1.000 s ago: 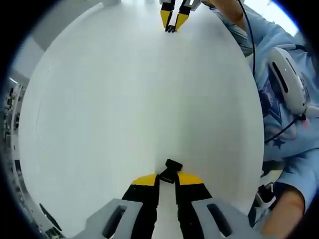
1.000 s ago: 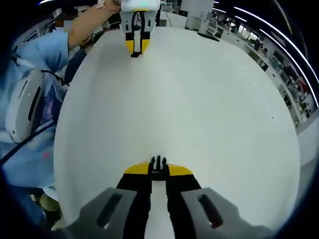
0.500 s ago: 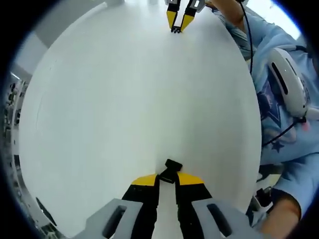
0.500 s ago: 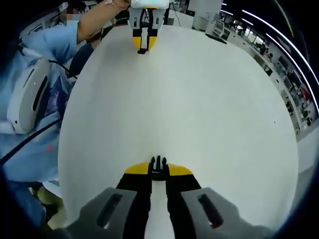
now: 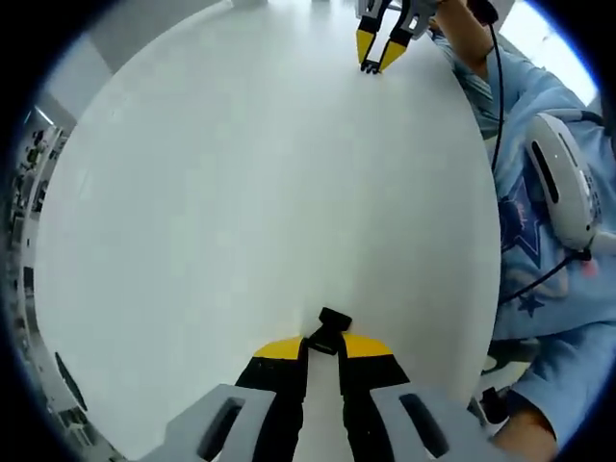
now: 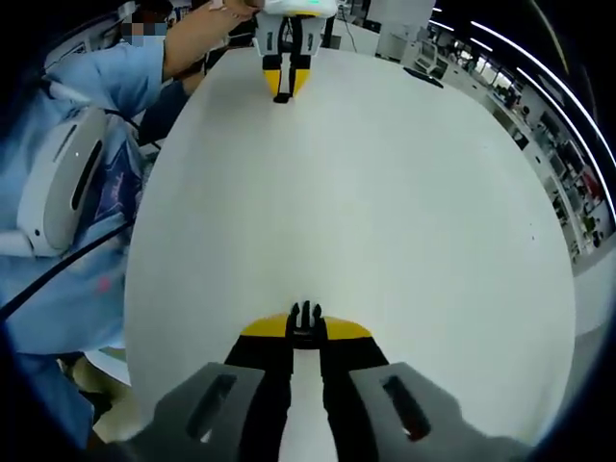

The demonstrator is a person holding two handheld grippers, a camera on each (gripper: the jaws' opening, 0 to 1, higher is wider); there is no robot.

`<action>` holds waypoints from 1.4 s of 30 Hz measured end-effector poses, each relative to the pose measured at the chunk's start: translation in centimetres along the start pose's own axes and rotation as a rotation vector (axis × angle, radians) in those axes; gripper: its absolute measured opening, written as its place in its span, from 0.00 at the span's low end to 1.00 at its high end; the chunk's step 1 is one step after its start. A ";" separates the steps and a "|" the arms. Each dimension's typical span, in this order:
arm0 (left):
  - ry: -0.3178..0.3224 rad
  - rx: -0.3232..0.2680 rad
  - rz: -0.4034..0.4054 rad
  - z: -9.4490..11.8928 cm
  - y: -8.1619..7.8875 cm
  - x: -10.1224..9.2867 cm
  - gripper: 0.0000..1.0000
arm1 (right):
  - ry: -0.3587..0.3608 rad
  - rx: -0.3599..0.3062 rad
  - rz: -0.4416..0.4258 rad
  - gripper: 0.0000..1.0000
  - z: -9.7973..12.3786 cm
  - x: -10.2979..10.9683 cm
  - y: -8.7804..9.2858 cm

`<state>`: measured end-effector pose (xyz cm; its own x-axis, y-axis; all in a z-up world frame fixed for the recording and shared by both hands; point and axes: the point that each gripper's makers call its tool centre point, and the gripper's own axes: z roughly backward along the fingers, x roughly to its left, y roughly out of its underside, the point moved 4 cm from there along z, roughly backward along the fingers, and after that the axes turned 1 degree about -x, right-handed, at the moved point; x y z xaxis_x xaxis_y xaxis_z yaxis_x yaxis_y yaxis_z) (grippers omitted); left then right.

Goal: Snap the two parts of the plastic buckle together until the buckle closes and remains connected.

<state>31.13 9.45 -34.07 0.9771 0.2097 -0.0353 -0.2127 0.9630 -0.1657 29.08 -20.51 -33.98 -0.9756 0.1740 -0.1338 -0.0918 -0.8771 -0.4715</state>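
Note:
In the left gripper view my left gripper (image 5: 323, 345) is shut on the black socket half of the buckle (image 5: 328, 330), which sticks out past the yellow tips above the white table (image 5: 241, 192). Far across that table, at the top, is my right gripper (image 5: 380, 60). In the right gripper view my right gripper (image 6: 306, 332) is shut on the black pronged half of the buckle (image 6: 306, 319), prongs pointing forward. The left gripper (image 6: 286, 89) shows far off at the top, its jaws closed on a small dark piece. The two halves are far apart.
A person in a light blue garment (image 5: 539, 192) stands along the table's edge, with a sleeve (image 6: 96, 115) and a dangling black cable in view. Shelves and equipment (image 6: 539, 125) line the room beyond the far table edge.
Both views have shifted and rolled slightly with my hands. The opposite gripper sits a little further right in each view. Both holds are unchanged.

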 end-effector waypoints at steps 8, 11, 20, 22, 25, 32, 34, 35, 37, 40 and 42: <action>0.009 -0.013 0.010 -0.1 0.1 -0.7 0.11 | -0.003 0.001 0.003 0.10 0.0 0.6 0.0; 0.014 -0.018 0.023 -0.1 0.2 -0.9 0.11 | -0.006 0.004 -0.006 0.10 0.0 0.8 0.0; 0.024 -0.030 0.027 -0.1 0.3 -1.2 0.11 | -0.006 0.010 -0.038 0.10 0.2 1.2 0.1; 0.026 -0.042 -0.010 -0.1 0.5 -1.2 0.11 | -0.011 0.003 -0.047 0.10 0.2 1.1 0.1; 0.026 -0.054 -0.065 0.0 0.6 -1.3 0.12 | -0.014 -0.003 -0.049 0.10 0.2 1.1 0.2; 0.011 -0.075 -0.131 0.0 0.4 -1.2 0.18 | -0.009 -0.008 -0.036 0.13 0.2 1.1 0.2; 0.018 -0.075 -0.143 0.0 0.4 -1.2 0.18 | -0.008 -0.008 -0.031 0.13 0.2 1.1 0.2; 0.019 -0.075 -0.149 0.0 0.4 -1.2 0.18 | -0.009 -0.009 -0.030 0.13 0.2 1.1 0.2; 0.024 -0.071 -0.166 0.0 0.5 -1.2 0.18 | -0.010 -0.010 -0.029 0.12 0.2 1.2 0.2; 0.027 -0.062 -0.171 0.0 0.6 -1.2 0.16 | -0.013 -0.015 -0.026 0.12 0.3 1.2 0.2; 0.029 -0.058 -0.170 0.0 0.6 -1.3 0.15 | -0.014 -0.017 -0.023 0.12 0.3 1.2 0.2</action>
<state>29.76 9.76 -34.09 0.9988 0.0385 -0.0304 -0.0445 0.9725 -0.2284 27.78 -20.64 -33.99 -0.9758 0.1883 -0.1108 -0.1115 -0.8652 -0.4888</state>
